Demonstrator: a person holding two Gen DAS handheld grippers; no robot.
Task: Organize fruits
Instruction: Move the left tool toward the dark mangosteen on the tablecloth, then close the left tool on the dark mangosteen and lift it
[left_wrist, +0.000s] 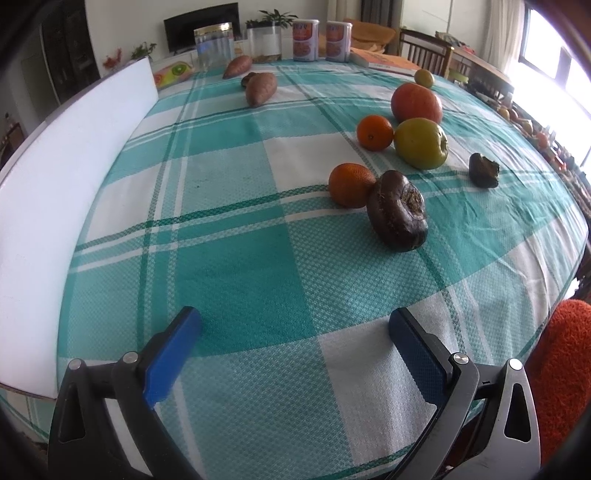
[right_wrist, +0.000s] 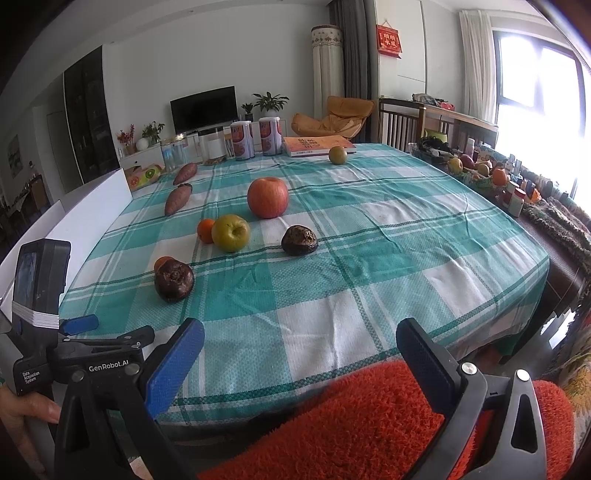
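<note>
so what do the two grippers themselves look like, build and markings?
Both alike: black plastic frames with triangular cutouts and silver rivets, blue flat finger pads. Left gripper body reads "GenRobot.AI" and "Data Acquisition System", with a phone-like device strapped on. Right gripper shows no markings. No cables visible.

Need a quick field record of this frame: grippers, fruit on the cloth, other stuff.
left gripper: open, empty, over the near cloth
right gripper: open, empty, at the table's near edge
tablecloth: teal and white plaid
red apple: mid table
green apple: touching an orange
second orange: against a dark fruit
other dark fruit: alone
small green fruit: far, near a book
sweet potatoes: two, far left
</note>
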